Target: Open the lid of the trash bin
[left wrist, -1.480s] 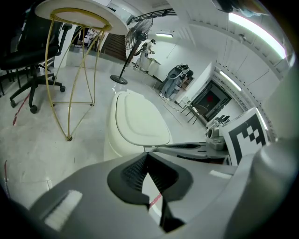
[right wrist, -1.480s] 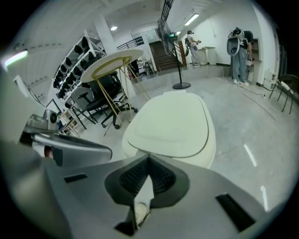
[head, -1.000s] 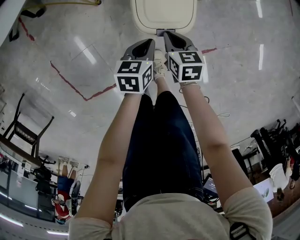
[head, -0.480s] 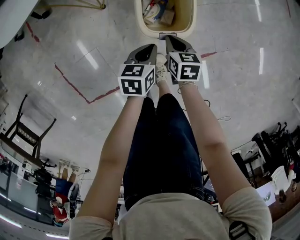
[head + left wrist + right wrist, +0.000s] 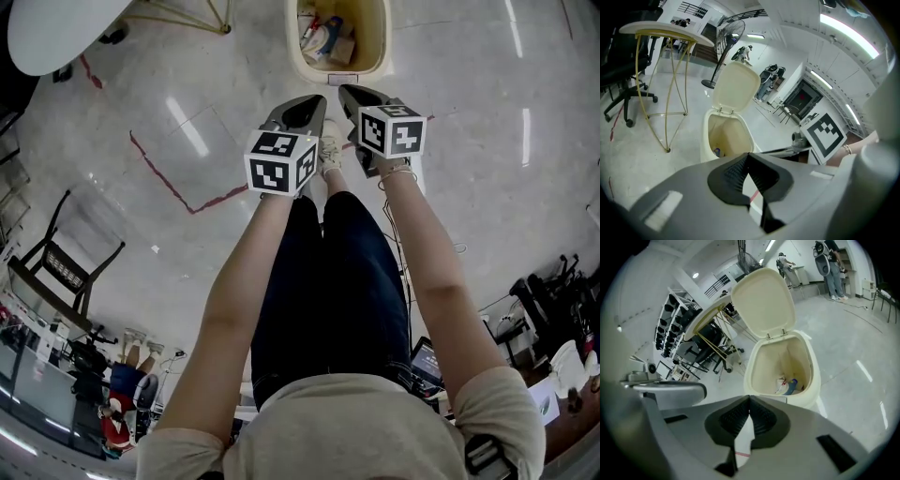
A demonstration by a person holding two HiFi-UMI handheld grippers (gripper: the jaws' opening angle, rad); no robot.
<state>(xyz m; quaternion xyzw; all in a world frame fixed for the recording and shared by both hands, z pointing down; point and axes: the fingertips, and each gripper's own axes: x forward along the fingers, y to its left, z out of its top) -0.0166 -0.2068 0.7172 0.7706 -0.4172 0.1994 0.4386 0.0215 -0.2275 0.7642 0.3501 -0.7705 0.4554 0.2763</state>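
My left claw [image 5: 748, 158] and right claw [image 5: 749, 401] are both pressed together, empty, before the trash bin [image 5: 808, 394], its lid [image 5: 764, 303] upright; rubbish [image 5: 786, 386] inside, print too small to read.

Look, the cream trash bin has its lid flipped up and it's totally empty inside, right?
Not quite. The trash bin does have its lid flipped up, but it isn't empty. The right gripper view looks straight into it and shows rubbish lying at the bottom, including something blue and white.
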